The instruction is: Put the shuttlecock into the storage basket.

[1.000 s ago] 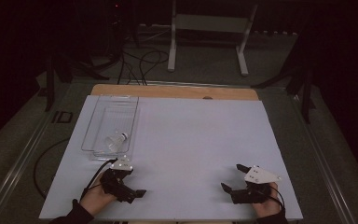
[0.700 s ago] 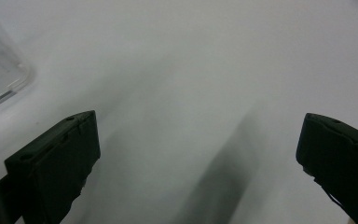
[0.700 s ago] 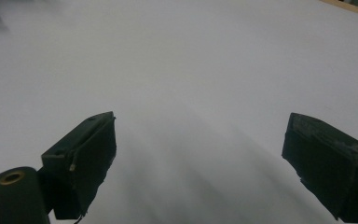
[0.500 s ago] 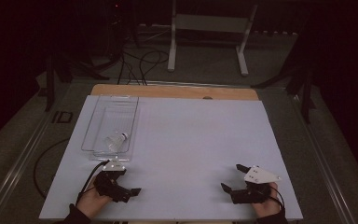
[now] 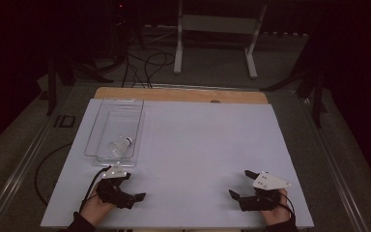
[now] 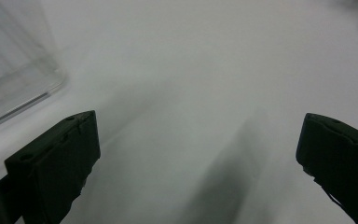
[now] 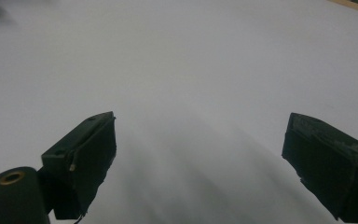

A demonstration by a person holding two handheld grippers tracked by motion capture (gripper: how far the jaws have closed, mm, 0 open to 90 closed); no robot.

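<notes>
A clear plastic tray [image 5: 105,121] lies on the left part of the white table sheet [image 5: 198,140], with a white shuttlecock [image 5: 119,146] in its near end. My left gripper [image 5: 133,186] rests just in front of the tray near the table's front edge, open, jaws pointing right. In the left gripper view the left gripper [image 6: 198,126] has its jaws wide apart over bare sheet, and the tray's corner [image 6: 18,88] sits at the upper left. My right gripper [image 5: 240,183] lies at the front right, open. In the right gripper view the right gripper [image 7: 200,126] has bare sheet between its jaws.
A wooden strip [image 5: 183,94] runs along the table's far edge. Beyond it stand a white metal frame [image 5: 212,29] and loose cables [image 5: 145,63] on the floor. A black cable [image 5: 41,169] hangs off the table's left side.
My left gripper has drawn back a little from the tray toward the front edge. The right gripper has not moved.
</notes>
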